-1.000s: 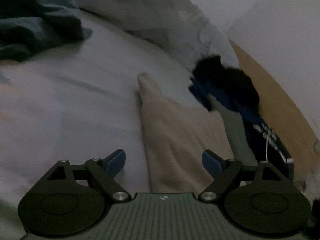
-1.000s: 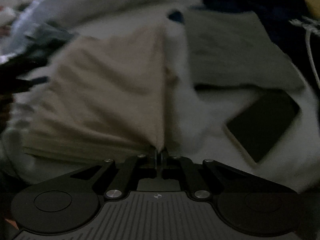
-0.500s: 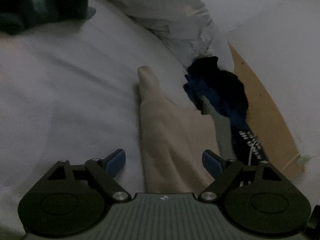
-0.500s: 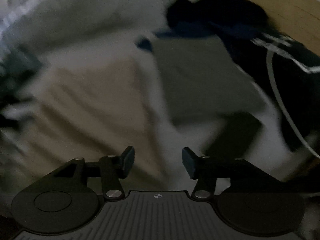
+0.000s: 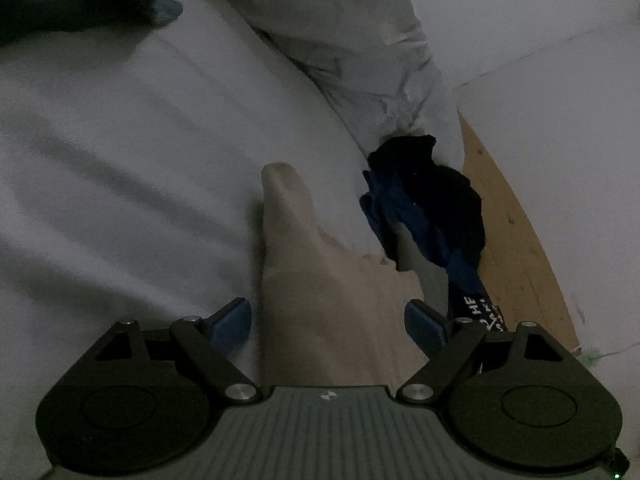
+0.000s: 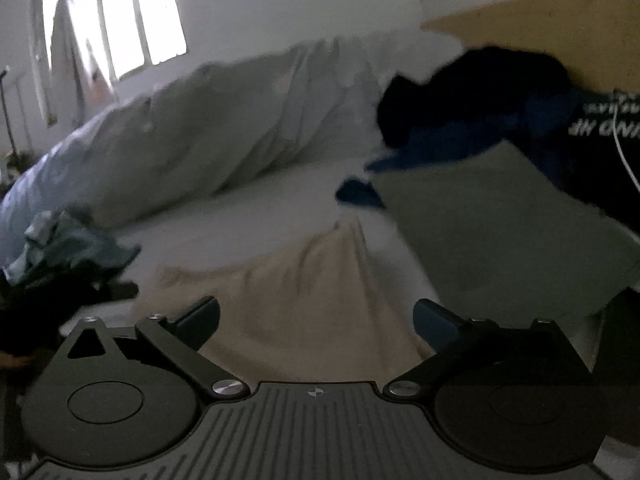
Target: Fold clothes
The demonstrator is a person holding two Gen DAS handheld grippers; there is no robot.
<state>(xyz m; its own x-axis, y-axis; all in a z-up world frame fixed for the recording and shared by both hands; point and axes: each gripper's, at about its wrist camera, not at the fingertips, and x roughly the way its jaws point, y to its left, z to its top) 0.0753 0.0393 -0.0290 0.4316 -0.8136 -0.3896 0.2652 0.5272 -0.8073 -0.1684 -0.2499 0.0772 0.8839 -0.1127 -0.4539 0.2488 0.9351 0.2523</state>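
A beige garment (image 5: 324,292) lies folded on the white bed sheet (image 5: 120,184), one narrow end pointing away from me. My left gripper (image 5: 327,322) hovers just above its near part, open, blue pads on either side and not pressing. In the right wrist view the same beige garment (image 6: 304,304) lies below my right gripper (image 6: 316,320), whose jaws are opening wide, free of the cloth. A folded grey-green garment (image 6: 492,228) lies to its right.
A dark blue and black pile (image 5: 432,208) sits by the wooden headboard (image 5: 516,248). A black printed garment (image 6: 600,136) lies at far right. A white duvet (image 6: 224,128) bunches behind; a teal garment (image 6: 64,244) lies at left. A window (image 6: 120,12) glows beyond.
My right gripper let go of the beige garment's edge, opened wide and tilted up toward the duvet and window. The left gripper drifted forward over the beige garment, still open.
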